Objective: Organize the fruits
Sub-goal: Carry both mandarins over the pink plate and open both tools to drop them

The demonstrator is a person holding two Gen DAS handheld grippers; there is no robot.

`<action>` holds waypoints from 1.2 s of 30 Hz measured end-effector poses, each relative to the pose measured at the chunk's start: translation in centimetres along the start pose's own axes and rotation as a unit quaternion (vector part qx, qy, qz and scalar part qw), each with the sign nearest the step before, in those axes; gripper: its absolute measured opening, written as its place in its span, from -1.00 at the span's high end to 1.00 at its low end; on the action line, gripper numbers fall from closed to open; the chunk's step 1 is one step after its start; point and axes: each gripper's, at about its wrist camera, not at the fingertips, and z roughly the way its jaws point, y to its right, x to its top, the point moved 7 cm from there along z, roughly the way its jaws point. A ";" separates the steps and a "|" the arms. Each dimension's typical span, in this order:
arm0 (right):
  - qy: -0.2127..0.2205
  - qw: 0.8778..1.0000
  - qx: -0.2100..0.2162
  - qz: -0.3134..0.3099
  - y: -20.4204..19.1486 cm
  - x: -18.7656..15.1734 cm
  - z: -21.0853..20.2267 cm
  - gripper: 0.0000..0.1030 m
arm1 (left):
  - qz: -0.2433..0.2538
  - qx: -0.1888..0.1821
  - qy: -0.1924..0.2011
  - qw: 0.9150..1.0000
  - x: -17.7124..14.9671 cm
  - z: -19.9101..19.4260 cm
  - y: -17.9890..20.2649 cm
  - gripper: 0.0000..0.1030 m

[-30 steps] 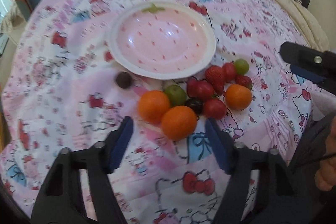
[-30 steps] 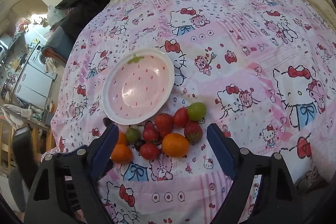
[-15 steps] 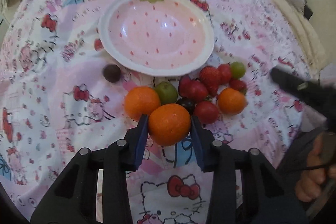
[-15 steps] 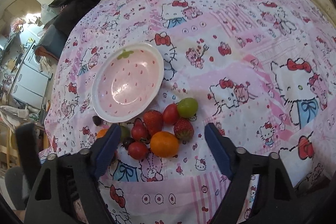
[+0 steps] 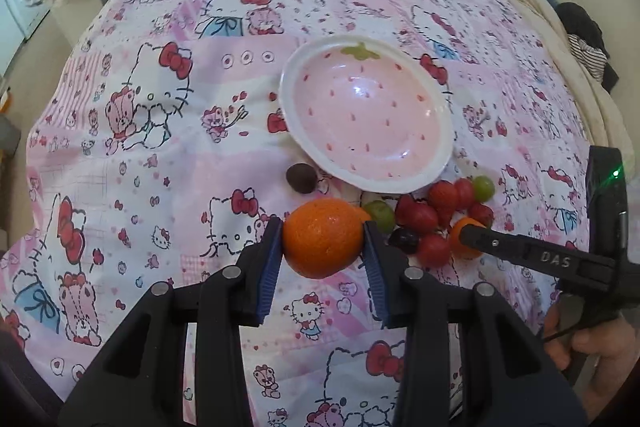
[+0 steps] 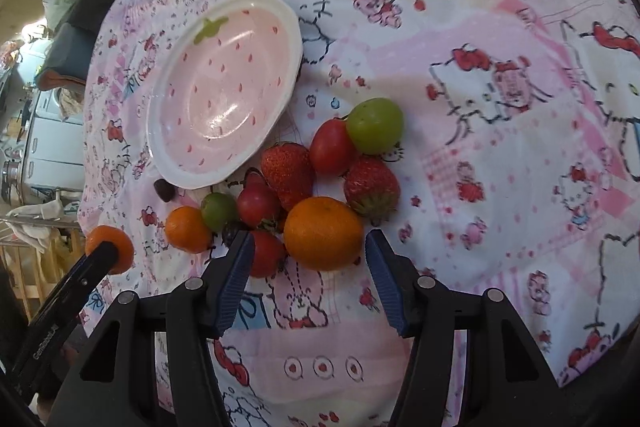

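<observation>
pinching an orange (image 5: 323, 237) clear of the pile, the left fingers (image 5: 273, 255) are judged ready to be carried over the bowl (image 5: 438, 163), while the right fingers (image 6: 239, 269) are held spread around another orange (image 6: 323, 233).

A bed under a pink cartoon-cat sheet (image 6: 500, 75) carries a strawberry-patterned bowl (image 6: 160, 155), with oranges, strawberries, grapes and tomatoes (image 6: 320, 187) clustered just beside it.

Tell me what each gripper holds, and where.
Left gripper clamps an orange across its middle, one of the fingers on each side. Right gripper holds nothing.
</observation>
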 end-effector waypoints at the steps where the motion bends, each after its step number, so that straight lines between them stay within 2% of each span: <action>1: 0.000 1.000 -0.006 0.001 0.0 0.1 0.4 -0.17 | 0.002 0.003 0.002 1.000 0.0 0.0 0.0 0.32; 3: 0.001 1.000 -0.015 -0.005 0.0 0.1 0.7 -0.10 | 0.003 0.005 0.005 1.000 0.1 -0.1 -0.2 0.32; 4: 0.004 1.000 -0.022 -0.007 0.1 0.1 0.7 0.05 | -0.001 0.003 0.004 1.000 0.1 -0.1 -0.2 0.32; 6: 0.008 1.000 -0.024 -0.007 0.5 0.0 0.6 0.10 | -0.005 -0.001 0.004 1.000 0.2 -0.1 -0.3 0.32; 11: 0.016 1.000 0.008 0.004 0.7 -0.6 -0.6 0.12 | -0.003 -0.005 0.005 1.000 0.1 -0.3 0.0 0.32; 15: 0.024 0.998 0.054 0.000 -0.5 -1.0 -2.3 0.12 | -0.006 -0.012 0.009 1.000 0.2 -1.0 -0.1 0.32; 18: 0.041 0.995 0.090 -0.005 -1.6 -0.3 -4.1 0.12 | -0.021 -0.040 0.004 0.999 1.3 -1.8 0.1 0.32; 22: 0.063 0.992 0.110 -0.024 -2.9 2.5 -6.0 0.12 | -0.006 -0.049 0.016 0.999 4.7 -2.9 0.8 0.32; 25: 0.077 0.990 0.114 -0.031 -3.7 5.2 -6.8 0.12 | 0.019 -0.030 0.028 0.999 7.4 -2.9 0.9 0.32; 27: 0.083 0.989 0.114 -0.037 -4.2 7.0 -6.9 0.12 | 0.042 -0.017 0.022 0.999 8.9 -2.1 1.1 0.32; 31: 0.085 0.990 0.102 -0.050 -5.3 10.4 -5.7 0.12 | 0.061 -0.001 0.023 0.998 11.3 -0.4 1.3 0.32; 36: 0.076 0.991 0.101 -0.051 -5.5 12.8 -3.3 0.12 | 0.073 -0.010 0.030 0.997 12.8 2.9 1.7 0.32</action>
